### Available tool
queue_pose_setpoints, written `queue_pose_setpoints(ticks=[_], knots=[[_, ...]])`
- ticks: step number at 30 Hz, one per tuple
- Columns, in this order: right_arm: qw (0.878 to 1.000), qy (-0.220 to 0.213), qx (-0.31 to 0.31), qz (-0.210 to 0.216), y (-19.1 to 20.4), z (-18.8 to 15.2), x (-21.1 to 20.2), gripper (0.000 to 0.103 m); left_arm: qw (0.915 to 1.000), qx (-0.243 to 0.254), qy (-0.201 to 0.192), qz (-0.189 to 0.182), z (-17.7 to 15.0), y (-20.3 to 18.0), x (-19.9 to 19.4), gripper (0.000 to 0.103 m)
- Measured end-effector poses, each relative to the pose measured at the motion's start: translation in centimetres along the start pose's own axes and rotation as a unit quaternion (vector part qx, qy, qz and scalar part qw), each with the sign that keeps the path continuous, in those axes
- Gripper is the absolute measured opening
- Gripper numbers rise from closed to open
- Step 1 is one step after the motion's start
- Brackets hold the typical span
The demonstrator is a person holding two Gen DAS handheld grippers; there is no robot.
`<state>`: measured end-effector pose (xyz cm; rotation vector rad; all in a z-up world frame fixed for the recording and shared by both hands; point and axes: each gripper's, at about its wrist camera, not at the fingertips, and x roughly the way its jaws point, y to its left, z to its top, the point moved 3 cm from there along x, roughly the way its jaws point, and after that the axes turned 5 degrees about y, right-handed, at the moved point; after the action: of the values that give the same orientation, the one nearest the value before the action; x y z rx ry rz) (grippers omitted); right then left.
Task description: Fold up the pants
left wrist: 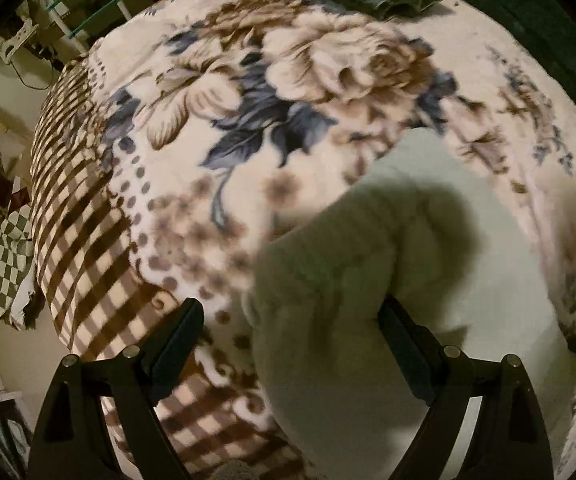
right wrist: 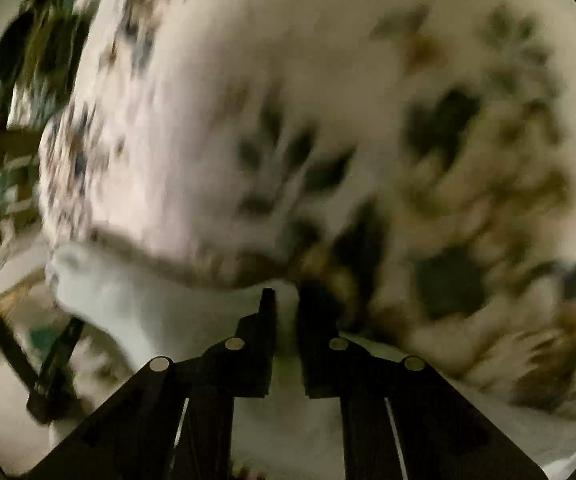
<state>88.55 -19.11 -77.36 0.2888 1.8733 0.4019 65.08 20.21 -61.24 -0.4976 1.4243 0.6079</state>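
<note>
Pants (left wrist: 348,280), pale and soft, lie bunched on a floral blanket (left wrist: 248,92) covering the bed. Limp and light, they look best taken at a hem or waistband edge. Left gripper (left wrist: 292,332) hangs wide open above them; right gripper (right wrist: 286,312) is clamped on pale cloth.

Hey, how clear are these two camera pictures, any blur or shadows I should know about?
Left wrist view: mildly soft, the flowered blanket readable, a dark shadow falling on the pale pants beyond the open left claw, edges bulged by the fisheye. Right wrist view: heavy motion smear, blanket flowers reduced to blotches, only the right claw sharp, shut on the pants.
</note>
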Motion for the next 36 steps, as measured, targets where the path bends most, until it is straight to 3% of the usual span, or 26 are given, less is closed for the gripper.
queue_pose_setpoints(ticks=[3,5,8,9,10,13,17,18,19,20,23,24,26,28,30,32,34,36], knots=[[1.000,0.011,0.021,0.005,-1.2,1.0,1.9,0.011,0.9999,-0.001,0.011,-0.006,0.2,0.4,0.1,0.090],[1.000,0.022,-0.001,-0.001,-0.5,1.3,2.3,0.022,0.9999,0.000,0.004,-0.014,0.3,0.5,-1.0,0.089],[0.999,-0.013,0.007,0.034,-0.1,0.4,-0.7,0.050,0.9991,-0.005,-0.022,-0.036,0.5,1.2,-3.5,0.089],[0.999,-0.027,0.012,0.036,-0.2,-0.1,-1.8,0.064,0.9985,-0.010,-0.029,-0.044,0.5,1.5,-4.1,0.089],[0.999,-0.041,0.017,0.024,-0.7,-0.7,-2.9,0.071,0.9981,-0.017,-0.031,-0.050,0.6,1.9,-4.5,0.090],[0.998,-0.031,0.051,-0.020,-3.8,-2.3,-3.6,0.072,0.9974,-0.036,-0.017,-0.059,0.8,2.4,-3.7,0.089],[0.994,0.041,0.091,0.034,-7.6,-4.2,0.1,0.072,0.9953,-0.063,0.005,-0.073,0.7,2.6,-2.3,0.089],[0.995,0.038,0.085,0.033,-7.8,-4.6,0.9,0.064,0.9949,-0.067,0.008,-0.075,0.6,2.5,-2.0,0.089],[0.997,0.032,0.074,0.020,-7.7,-4.9,1.3,0.033,0.9948,-0.069,0.009,-0.074,0.6,2.7,-1.9,0.089],[0.998,0.022,0.049,-0.018,-7.0,-5.2,1.3,0.011,0.9951,-0.068,0.008,-0.072,0.7,2.7,-1.7,0.089],[0.990,-0.065,0.018,-0.126,-6.3,-5.3,0.1,0.006,0.9947,-0.069,0.015,-0.075,0.8,2.8,-0.8,0.089],[0.988,-0.061,0.029,-0.142,-6.5,-5.2,0.7,0.000,0.9944,-0.069,0.019,-0.077,1.0,2.8,-0.3,0.089],[0.991,-0.042,0.082,-0.092,-8.4,-5.6,2.5,0.000,0.9936,-0.069,0.030,-0.084,1.5,2.6,1.0,0.089],[0.991,-0.048,0.089,-0.083,-8.5,-6.1,2.4,0.001,0.9896,-0.081,0.046,-0.109,2.0,2.8,2.5,0.088],[0.992,-0.055,0.091,-0.071,-8.5,-7.1,1.6,0.002,0.9866,-0.085,0.040,-0.133,2.0,2.9,2.6,0.058],[0.991,-0.069,0.106,-0.053,-8.5,-8.3,0.5,0.004,0.9908,-0.056,0.022,-0.121,1.7,2.4,1.7,0.033],[0.988,-0.088,0.120,-0.034,-8.6,-9.5,-0.7,0.015,0.9952,-0.021,-0.004,-0.095,1.1,2.3,0.3,0.023],[0.984,-0.106,0.142,-0.009,-9.5,-11.7,-2.4,0.028,0.9969,-0.008,-0.006,-0.078,0.6,3.4,0.5,0.023]])
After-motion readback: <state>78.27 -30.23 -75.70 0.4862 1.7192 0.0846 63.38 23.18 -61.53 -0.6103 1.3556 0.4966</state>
